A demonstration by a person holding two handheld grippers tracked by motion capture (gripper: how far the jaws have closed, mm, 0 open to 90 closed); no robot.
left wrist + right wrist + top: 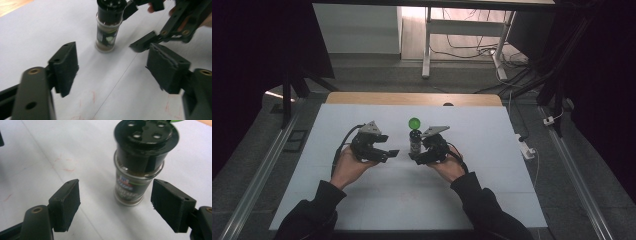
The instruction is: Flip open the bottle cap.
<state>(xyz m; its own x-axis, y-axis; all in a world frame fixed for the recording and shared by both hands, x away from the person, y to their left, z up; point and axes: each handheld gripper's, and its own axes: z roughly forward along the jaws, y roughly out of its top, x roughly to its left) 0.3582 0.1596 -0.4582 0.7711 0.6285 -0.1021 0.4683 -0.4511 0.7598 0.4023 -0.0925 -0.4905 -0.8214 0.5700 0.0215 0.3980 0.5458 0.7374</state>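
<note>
Spice jar point(136, 170) stands upright on the white tabletop point(362, 200), between the two grippers, green flip lid point(414, 122) tipped open over a black shaker top. Left gripper point(110, 68) and right gripper point(115, 203) both gape, fingers point(66, 202) holding nothing. Jar looks opened and released; shaking or re-closing may remain.

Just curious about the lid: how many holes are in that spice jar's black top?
4 show in the right gripper view, clustered on the spice jar's black top; the picture's upper edge crops the top, so more may be hidden.
</note>
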